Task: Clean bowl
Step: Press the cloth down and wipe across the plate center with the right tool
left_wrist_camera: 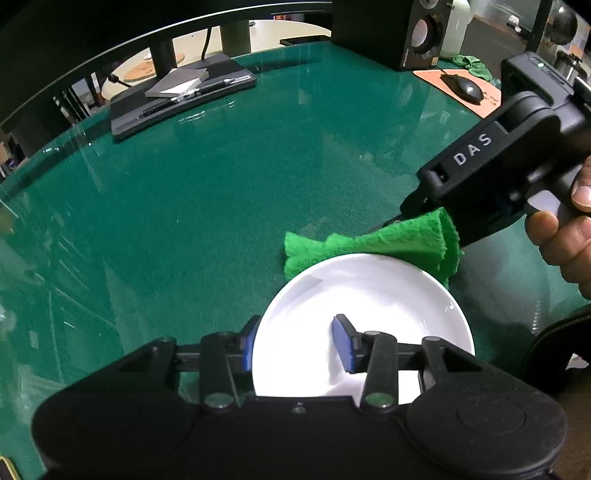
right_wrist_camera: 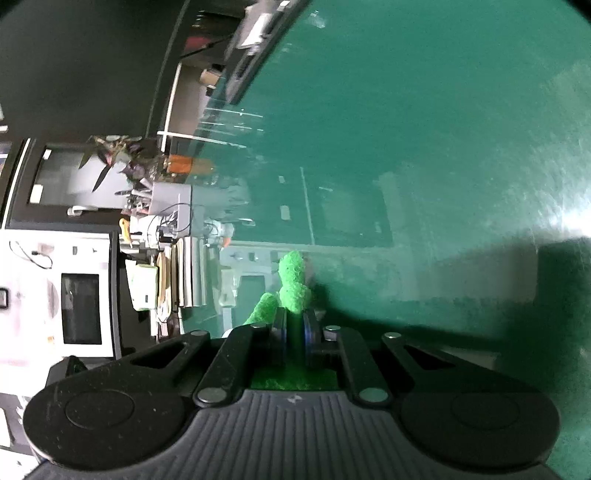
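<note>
A white bowl [left_wrist_camera: 369, 306] sits on the green table at the lower middle of the left wrist view. My left gripper [left_wrist_camera: 295, 341] straddles the bowl's left rim, one blue pad [left_wrist_camera: 343, 341] inside the bowl and the other outside it, jaws closed onto the rim. My right gripper [right_wrist_camera: 294, 325] is shut on a folded green cloth [right_wrist_camera: 291, 284]. In the left wrist view the right gripper [left_wrist_camera: 417, 210] comes in from the right and holds the cloth [left_wrist_camera: 373, 245] just behind the bowl's far rim, touching the table.
A black monitor stand [left_wrist_camera: 177, 99] with a notebook sits at the far left. A speaker [left_wrist_camera: 406, 33], a mouse [left_wrist_camera: 463, 86] on an orange pad and another green rag [left_wrist_camera: 474, 64] are at the far right. A dark bag [left_wrist_camera: 557, 350] lies right of the bowl.
</note>
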{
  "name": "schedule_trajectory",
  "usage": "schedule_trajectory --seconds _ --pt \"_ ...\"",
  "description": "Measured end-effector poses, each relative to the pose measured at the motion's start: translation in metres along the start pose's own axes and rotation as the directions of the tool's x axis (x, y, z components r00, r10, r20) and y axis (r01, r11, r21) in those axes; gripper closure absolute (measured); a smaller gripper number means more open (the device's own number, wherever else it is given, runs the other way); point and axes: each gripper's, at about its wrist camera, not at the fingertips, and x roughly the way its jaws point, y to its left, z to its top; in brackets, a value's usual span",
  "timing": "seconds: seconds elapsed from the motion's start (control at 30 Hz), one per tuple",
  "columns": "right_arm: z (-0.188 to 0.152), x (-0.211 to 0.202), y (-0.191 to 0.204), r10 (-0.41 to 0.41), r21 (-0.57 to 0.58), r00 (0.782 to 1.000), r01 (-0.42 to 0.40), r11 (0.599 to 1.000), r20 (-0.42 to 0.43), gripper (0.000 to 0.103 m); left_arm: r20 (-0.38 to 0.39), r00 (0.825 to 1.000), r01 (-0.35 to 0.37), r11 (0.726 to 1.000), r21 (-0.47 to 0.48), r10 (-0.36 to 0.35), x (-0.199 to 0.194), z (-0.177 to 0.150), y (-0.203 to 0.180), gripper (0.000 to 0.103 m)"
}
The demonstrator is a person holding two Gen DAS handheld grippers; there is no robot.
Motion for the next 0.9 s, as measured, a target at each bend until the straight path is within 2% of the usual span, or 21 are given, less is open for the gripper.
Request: schedule_trajectory --seconds 0.23,0.47,0.6,0.7,0.77,0.83,0.9 --pt "0.008 0.027 0.024 -0.036 -0.081 0.999 0.034 0.996 -0.025 0.093 0.023 1.0 -0.017 1.0 0.005 0.017 -0.001 -0.002 -0.003 0.062" --pt "-0.008 -0.005 0.01 -0.108 -0.054 0.994 0.109 0.993 0.021 0.093 0.073 0.997 -0.039 0.999 0.017 0.038 -0.001 -0.003 -0.003 0.06" --pt "-0.023 -0.018 0.002 -0.124 -0.023 0.992 0.125 0.992 0.03 0.094 0.101 0.989 -0.107 0.994 -0.011 0.108 -0.004 0.001 -0.003 0.06" --pt "-0.027 -0.022 0.005 -0.136 -0.023 0.989 0.137 0.99 0.057 0.094 0.137 0.987 -0.084 0.996 -0.03 0.087 -0.015 -0.007 -0.004 0.054" --pt "-0.027 -0.023 0.009 -0.15 -0.027 0.986 0.152 0.988 0.067 0.094 0.139 0.986 -0.083 0.996 -0.032 0.087 -0.016 -0.009 -0.004 0.055" --pt "-0.026 -0.021 0.013 -0.163 -0.032 0.984 0.166 0.986 0.072 0.094 0.134 0.987 -0.078 0.996 -0.046 0.084 -0.015 -0.013 -0.002 0.059" --pt "-0.024 -0.019 0.018 -0.175 -0.035 0.982 0.178 0.983 0.076 0.094 0.121 0.987 -0.099 0.993 -0.06 0.106 -0.013 -0.015 0.001 0.08"
